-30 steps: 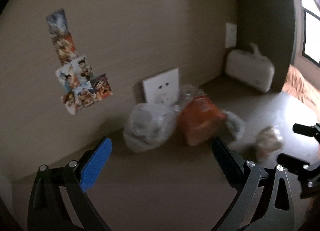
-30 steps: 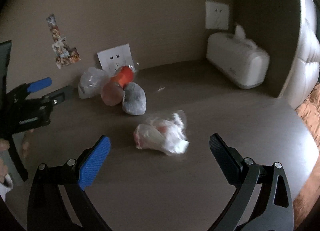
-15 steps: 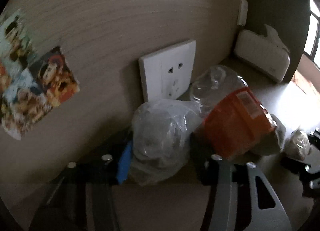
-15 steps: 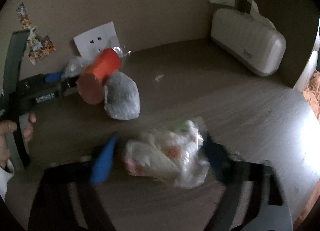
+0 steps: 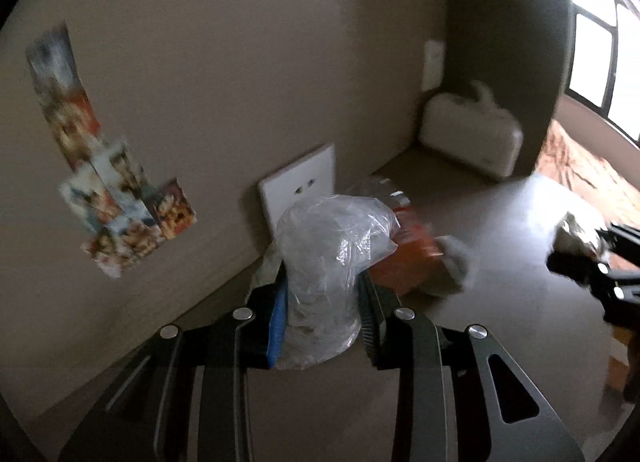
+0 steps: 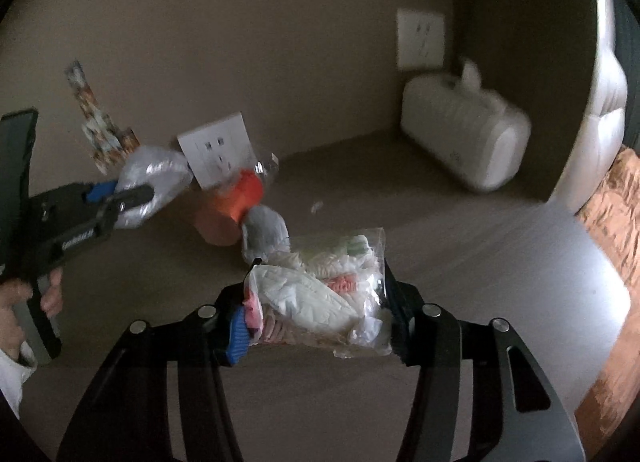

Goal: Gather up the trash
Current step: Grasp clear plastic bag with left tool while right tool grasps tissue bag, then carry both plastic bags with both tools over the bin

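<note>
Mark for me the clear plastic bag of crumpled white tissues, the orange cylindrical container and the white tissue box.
clear plastic bag of crumpled white tissues (image 6: 316, 298): right wrist view, its middle.
orange cylindrical container (image 6: 246, 197): right wrist view, its side.
white tissue box (image 6: 464, 141): right wrist view, its top.

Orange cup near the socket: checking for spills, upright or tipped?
Tipped. The orange cup lies on its side on the table, against a grey wad.

The stickers (image 5: 108, 189) on the wall are too blurred to read; the orange package (image 5: 412, 258) sits half hidden behind the clear bag (image 5: 328, 262).

Clear bag (image 5: 328, 262), orange packet (image 5: 404, 258), white socket (image 5: 298, 185), cream tissue box (image 6: 464, 137), grey-brown tabletop (image 6: 460, 229) (second bag (image 6: 320, 294): white, pink, green inside).
</note>
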Tool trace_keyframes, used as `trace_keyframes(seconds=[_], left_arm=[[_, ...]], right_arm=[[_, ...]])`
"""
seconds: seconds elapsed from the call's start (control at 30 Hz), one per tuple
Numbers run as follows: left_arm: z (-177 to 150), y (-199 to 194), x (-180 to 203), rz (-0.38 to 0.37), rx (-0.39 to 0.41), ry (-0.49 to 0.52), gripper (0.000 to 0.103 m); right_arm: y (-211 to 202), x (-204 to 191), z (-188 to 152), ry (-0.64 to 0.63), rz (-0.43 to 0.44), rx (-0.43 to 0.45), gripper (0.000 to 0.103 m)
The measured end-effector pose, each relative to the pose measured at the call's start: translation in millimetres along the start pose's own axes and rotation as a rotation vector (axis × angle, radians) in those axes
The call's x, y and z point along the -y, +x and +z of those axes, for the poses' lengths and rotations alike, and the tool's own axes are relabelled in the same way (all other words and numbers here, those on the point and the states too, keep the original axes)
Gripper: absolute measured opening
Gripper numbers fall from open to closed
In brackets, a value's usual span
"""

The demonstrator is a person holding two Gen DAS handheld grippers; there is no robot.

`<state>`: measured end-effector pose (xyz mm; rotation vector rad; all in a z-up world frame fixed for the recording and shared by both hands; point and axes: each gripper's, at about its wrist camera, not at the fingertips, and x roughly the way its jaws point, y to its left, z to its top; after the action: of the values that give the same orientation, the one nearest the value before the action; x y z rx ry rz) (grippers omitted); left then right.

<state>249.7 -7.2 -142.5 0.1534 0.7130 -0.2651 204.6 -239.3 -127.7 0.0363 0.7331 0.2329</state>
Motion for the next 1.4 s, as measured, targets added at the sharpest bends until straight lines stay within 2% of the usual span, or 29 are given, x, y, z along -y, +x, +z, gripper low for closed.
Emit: trace_keyframes(seconds=[0.17, 0.23, 0.37, 0.47, 0.83, 1.07, 1.4], left_arm=[[6, -45, 43, -0.018, 0.075, 0.072, 0.031], [10, -51, 65, -0.029, 0.099, 0.109, 0.031], [13, -61, 112, -0.142, 0.103, 0.126, 0.031], [15, -66, 152, -0.195, 0.104, 0.166, 0.031], [-7, -77, 313, -0.416, 0.037, 0.301, 0.031], [-30, -61, 386, -0.474, -0.025, 0.361, 0.031], [-77, -10, 453, -0.493, -0.153, 0.375, 0.031]], right_arm=[[-47, 13, 5, 0.002, -0.027, 0.080, 0.055], [-67, 23, 3, 0.008, -0.035, 0.103, 0.055], [-106, 44, -6, 0.011, -0.080, 0.144, 0.055], [-135, 69, -18, 0.032, -0.127, 0.162, 0.055], [-215, 169, -92, 0.167, -0.275, 0.126, 0.055], [-229, 212, -132, 0.231, -0.300, 0.083, 0.055], [-200, 264, -185, 0.283, -0.252, -0.018, 0.055]])
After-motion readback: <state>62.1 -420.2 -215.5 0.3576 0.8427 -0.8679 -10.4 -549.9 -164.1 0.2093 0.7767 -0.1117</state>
